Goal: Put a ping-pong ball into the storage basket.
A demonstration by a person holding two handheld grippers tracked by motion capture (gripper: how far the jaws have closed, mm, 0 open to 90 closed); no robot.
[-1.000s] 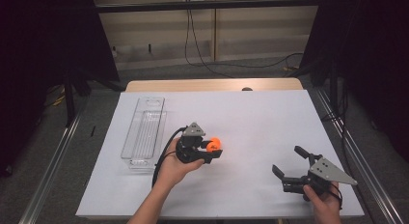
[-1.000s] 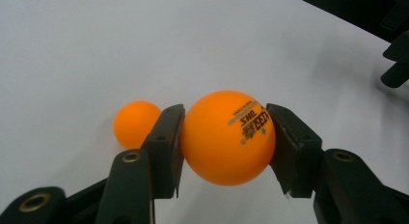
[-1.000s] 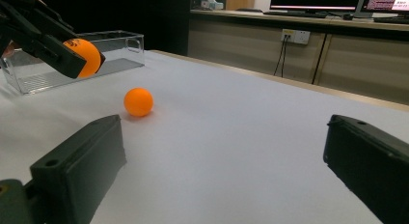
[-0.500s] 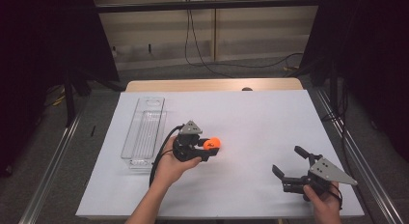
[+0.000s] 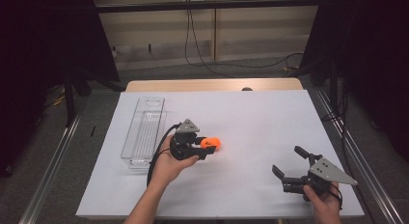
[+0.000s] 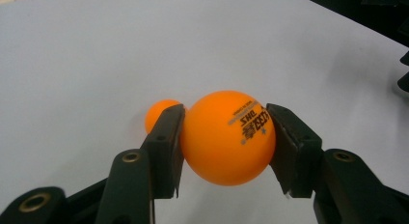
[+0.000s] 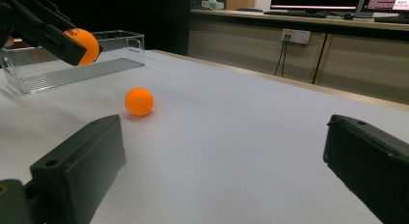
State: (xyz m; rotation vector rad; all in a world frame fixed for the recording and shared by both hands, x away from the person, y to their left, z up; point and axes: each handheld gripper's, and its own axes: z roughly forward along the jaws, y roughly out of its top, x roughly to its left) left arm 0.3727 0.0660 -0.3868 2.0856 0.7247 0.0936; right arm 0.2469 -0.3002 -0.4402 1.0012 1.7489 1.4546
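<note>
My left gripper (image 5: 208,146) is shut on an orange table-tennis ball (image 6: 226,137) with black print, and holds it a little above the white table (image 5: 251,118). Both pads press on the ball's sides. A second orange ball (image 6: 156,113) lies on the table just behind the left jaw, and it also appears in the right gripper view (image 7: 139,101). There the held ball (image 7: 84,39) hangs at the upper left, in front of the tray. My right gripper (image 5: 287,160) rests at the table's front right, open, with nothing between its jaws.
A clear plastic tray (image 5: 144,132) lies lengthwise at the table's left, just left of my left hand. Bare white surface stretches between the two grippers. A wooden edge (image 5: 212,85) ends the table at the far side, and dark stands flank it.
My left gripper has drifted slightly left toward the tray with the ball still in it. The right gripper has kept still.
</note>
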